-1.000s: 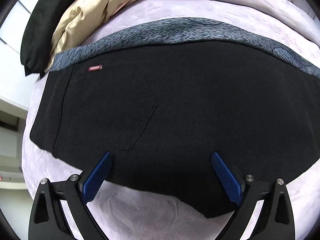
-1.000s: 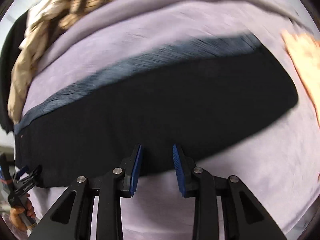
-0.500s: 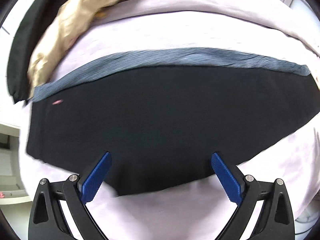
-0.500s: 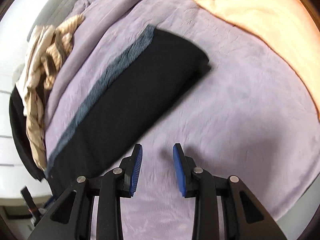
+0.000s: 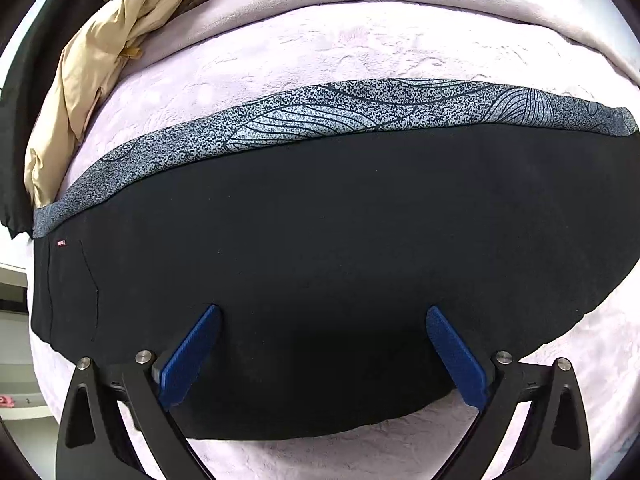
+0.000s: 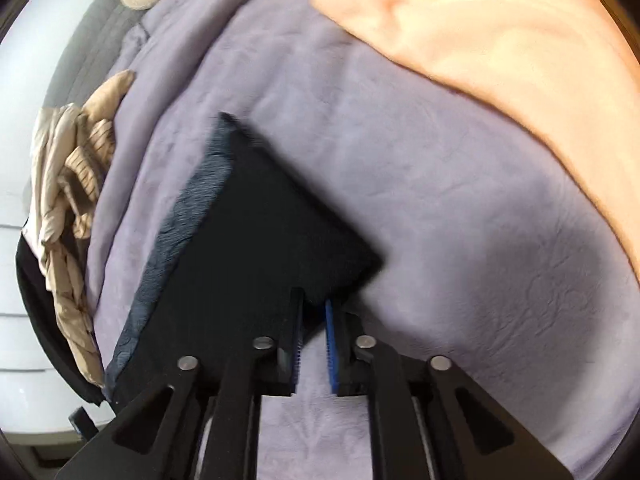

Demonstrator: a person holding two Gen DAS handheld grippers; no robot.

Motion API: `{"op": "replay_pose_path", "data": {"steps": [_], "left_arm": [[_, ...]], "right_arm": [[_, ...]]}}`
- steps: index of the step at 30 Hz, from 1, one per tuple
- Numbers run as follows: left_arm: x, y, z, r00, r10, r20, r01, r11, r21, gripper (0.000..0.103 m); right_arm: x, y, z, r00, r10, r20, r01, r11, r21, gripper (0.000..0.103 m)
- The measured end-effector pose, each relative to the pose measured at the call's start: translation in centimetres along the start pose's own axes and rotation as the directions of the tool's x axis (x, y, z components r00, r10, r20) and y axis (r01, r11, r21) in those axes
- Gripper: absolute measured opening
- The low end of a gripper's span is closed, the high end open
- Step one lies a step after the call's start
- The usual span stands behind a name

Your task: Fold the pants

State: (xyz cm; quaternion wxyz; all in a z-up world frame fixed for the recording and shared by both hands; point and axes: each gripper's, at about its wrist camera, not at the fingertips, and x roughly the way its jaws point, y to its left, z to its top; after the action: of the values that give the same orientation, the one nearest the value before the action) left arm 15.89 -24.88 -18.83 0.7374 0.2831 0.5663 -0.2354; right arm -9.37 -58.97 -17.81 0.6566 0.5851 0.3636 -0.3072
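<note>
Black pants (image 5: 320, 260), folded into a long flat band with a speckled grey patterned edge, lie on a plush lilac blanket (image 5: 360, 48). The left gripper (image 5: 320, 344) hovers over their near edge, spread wide. The right gripper (image 6: 313, 332) is closing around the pants' corner.
</note>
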Motion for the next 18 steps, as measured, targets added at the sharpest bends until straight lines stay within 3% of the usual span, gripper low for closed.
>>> {"op": "replay_pose_path", "data": {"steps": [1, 2, 5, 8, 11, 15, 18], "left_arm": [[-0.5, -0.2, 0.1, 1.0, -0.001, -0.007, 0.001, 1.0, -0.008, 0.103], [-1.4, -0.6, -0.2, 1.0, -0.006, -0.008, 0.006, 1.0, -0.019, 0.103], [-3.7, -0.7, 0.6, 0.998, -0.033, 0.047, 0.034, 0.999, -0.033, 0.103], [-4.5, -1.1, 3.0, 0.994, -0.033, 0.104, 0.039, 0.998, -0.052, 0.103], [-3.6, -1.4, 5.9, 0.993, -0.028, 0.115, 0.041, 0.993, -0.109, 0.103], [-0.4, -2.1, 7.9, 0.994, 0.03, 0.101, -0.016, 0.99, -0.137, 0.103], [1.6, -2.4, 7.3, 0.996, 0.039, 0.075, -0.028, 0.99, -0.139, 0.103]], "right_arm": [[-0.4, -0.3, -0.1, 1.0, -0.005, 0.006, 0.005, 1.0, 0.012, 0.033], [-1.0, -0.4, -0.3, 0.999, -0.03, 0.021, 0.029, 0.999, 0.019, 0.039], [-3.3, 0.7, -1.0, 0.994, -0.061, 0.094, 0.062, 0.998, -0.015, 0.039], [-3.3, 5.0, -0.9, 0.997, 0.016, 0.082, -0.003, 0.987, -0.159, 0.039], [0.5, 10.5, -0.6, 0.999, 0.052, -0.014, -0.054, 0.953, -0.298, 0.039], [5.5, 14.0, -1.4, 0.994, 0.042, -0.097, -0.078, 0.911, -0.405, 0.039], [8.0, 14.8, -0.7, 0.996, 0.0, -0.085, -0.038, 0.893, -0.448, 0.034]]}}
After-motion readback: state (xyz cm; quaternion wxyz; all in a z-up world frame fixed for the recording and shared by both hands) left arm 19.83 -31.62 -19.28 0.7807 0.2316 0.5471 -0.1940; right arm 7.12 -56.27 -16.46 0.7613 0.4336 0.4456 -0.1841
